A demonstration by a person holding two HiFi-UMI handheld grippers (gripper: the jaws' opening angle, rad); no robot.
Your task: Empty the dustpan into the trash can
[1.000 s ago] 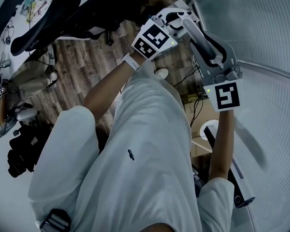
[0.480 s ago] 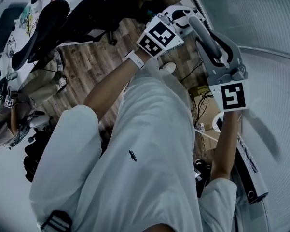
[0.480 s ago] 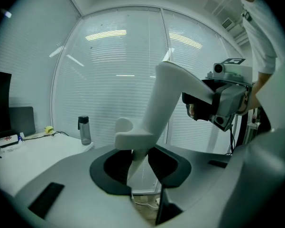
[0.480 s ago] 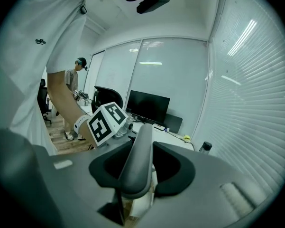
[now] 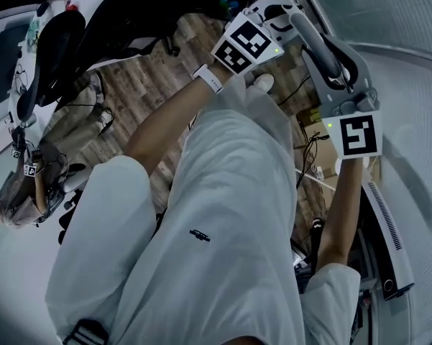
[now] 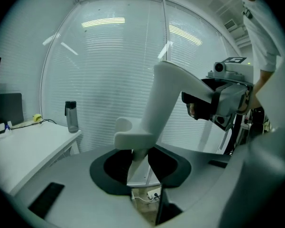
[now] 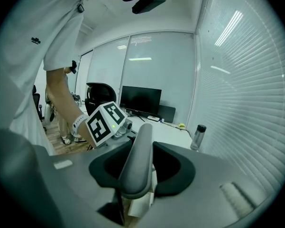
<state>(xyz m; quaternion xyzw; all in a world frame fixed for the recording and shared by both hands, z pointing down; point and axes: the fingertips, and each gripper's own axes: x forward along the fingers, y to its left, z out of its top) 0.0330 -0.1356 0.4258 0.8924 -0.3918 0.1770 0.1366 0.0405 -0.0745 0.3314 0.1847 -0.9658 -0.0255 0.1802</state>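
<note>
Jaws on grey handle (image 5: 320,45), dustpan hidden

Wood-plank floor (image 5: 136,92) underfoot; pale slatted blinds (image 6: 109,70) cover the curved glazing, catching strips of ceiling light. A white worktop (image 6: 23,141) carries a dark bottle (image 6: 71,117) — further along stand a black monitor (image 7: 140,100) and an office chair (image 7: 98,91).
</note>
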